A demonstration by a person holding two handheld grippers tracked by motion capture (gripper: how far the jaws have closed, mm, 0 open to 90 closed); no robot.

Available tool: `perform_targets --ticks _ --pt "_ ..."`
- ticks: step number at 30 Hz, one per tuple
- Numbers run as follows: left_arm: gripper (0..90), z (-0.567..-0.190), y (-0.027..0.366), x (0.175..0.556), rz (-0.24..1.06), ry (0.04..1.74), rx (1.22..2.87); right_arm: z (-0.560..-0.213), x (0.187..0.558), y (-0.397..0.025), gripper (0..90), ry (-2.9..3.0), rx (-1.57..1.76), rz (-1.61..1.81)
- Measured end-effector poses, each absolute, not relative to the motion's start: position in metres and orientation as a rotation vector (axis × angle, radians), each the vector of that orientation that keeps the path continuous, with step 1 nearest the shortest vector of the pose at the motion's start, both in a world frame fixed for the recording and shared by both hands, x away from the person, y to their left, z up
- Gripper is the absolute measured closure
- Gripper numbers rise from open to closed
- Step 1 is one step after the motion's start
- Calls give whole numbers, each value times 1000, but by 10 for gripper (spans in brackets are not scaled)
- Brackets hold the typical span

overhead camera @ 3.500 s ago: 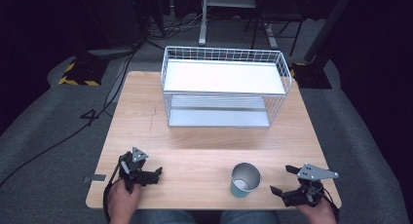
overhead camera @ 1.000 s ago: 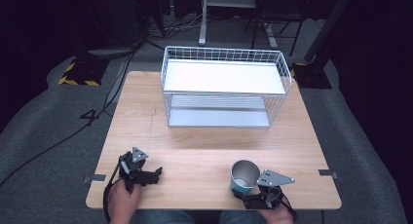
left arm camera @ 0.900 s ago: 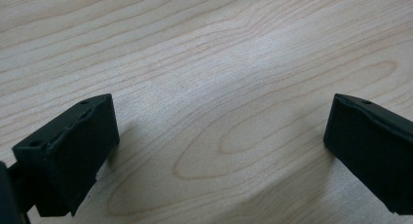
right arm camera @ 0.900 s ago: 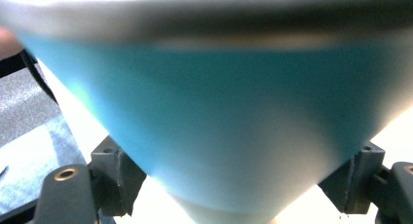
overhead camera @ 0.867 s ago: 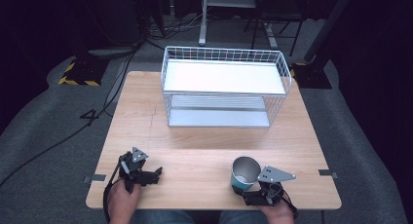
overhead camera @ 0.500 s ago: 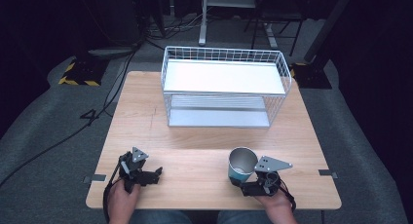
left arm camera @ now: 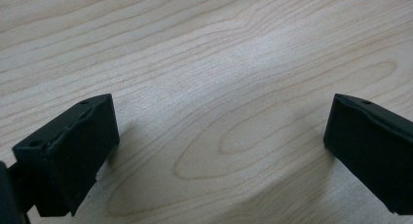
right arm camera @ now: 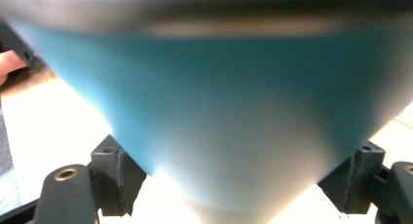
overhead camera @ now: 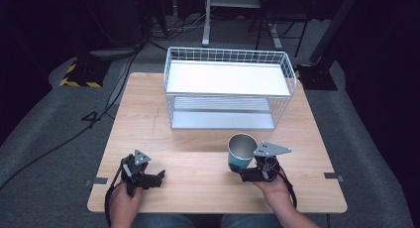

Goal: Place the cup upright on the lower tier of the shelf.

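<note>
- Gripping the blue cup (overhead camera: 241,152), the right gripper (overhead camera: 251,174) has a jaw pressed against each side of the cup's lower wall; in the right gripper view the cup's blue wall (right arm camera: 214,112) runs from one black jaw to the other, with its metal rim blurred along the top edge.
- No brand, label or lettering can be read on the cup, on either gripper or on the wire rack (overhead camera: 229,89).
- The cup stands upright at the tip of the right gripper, its open mouth and shiny steel inside facing up; whether its base touches the wooden table (overhead camera: 148,114) I cannot tell.
- The right hand (overhead camera: 273,188) wraps the handle from behind, forearm coming in from the near edge, and the grey three-cornered plate sits on top of the gripper, just beside the cup's rim.
- Ahead of the right gripper, beyond the cup, stands the white wire rack with its two shelves, well apart from the cup.
- The left gripper (overhead camera: 159,177) lies low over the table, far off to the left of the right gripper, pointing across toward it, with the left hand (overhead camera: 124,200) holding it from behind.
- In the left gripper view its two jaws stand wide apart with bare wood grain (left arm camera: 219,87) between them, clasping nothing.
</note>
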State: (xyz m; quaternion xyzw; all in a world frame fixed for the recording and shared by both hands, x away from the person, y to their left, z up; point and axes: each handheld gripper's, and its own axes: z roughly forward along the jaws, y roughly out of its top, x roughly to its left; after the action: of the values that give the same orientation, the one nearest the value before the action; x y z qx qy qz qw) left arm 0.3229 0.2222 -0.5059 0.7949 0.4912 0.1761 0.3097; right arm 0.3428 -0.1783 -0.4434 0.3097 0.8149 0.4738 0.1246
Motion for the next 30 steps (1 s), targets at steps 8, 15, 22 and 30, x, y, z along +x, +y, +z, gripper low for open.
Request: perform_targets --ticks 8,15,22,30 --pt "0 -506 222 323 466 1299 2097 -437 366 -170 226 2360 917 1358" --pt "0 -506 221 324 473 1307 2096 -435 385 -162 226 2347 929 1339" --pt "0 -506 221 324 470 1309 2095 -433 407 -153 225 2332 929 1305" --pt "0 -506 221 324 471 1308 2095 -438 435 -140 226 2280 967 1281"
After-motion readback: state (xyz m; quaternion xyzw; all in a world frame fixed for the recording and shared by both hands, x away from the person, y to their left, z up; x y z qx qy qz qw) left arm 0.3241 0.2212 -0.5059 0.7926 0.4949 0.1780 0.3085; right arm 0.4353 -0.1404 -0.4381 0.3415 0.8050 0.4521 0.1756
